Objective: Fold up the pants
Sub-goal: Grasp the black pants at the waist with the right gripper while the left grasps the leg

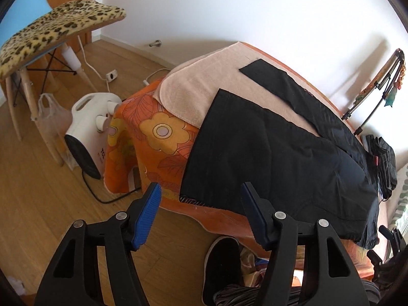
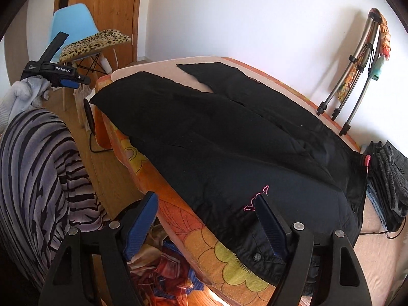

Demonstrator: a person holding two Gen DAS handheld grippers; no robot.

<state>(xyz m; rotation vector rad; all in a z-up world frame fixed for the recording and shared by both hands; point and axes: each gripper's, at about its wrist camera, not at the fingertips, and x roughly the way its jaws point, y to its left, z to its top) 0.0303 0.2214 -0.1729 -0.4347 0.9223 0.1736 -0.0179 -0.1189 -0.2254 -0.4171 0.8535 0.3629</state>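
Note:
Black pants (image 1: 267,153) lie spread on a table with an orange flowered cloth (image 1: 142,132) and a pink towel (image 1: 204,84); the two legs run away toward the wall. My left gripper (image 1: 201,200) hovers open at the near leg's hem corner, with the hem edge showing between its blue pads, untouched. In the right wrist view the pants' (image 2: 229,140) waist end with a button (image 2: 256,256) and a pink logo (image 2: 255,199) is close. My right gripper (image 2: 206,204) is open astride the table edge, one finger over the logo, the other off the table.
A chair with a leopard cushion (image 1: 58,23), a white fan heater (image 1: 89,127) with its cable, and a plastic bag (image 1: 51,117) stand on the wood floor at left. Folded dark clothes (image 2: 387,178) sit at the table's right end. A folded rack (image 2: 357,76) leans on the wall. A striped sleeve (image 2: 33,178) fills the left.

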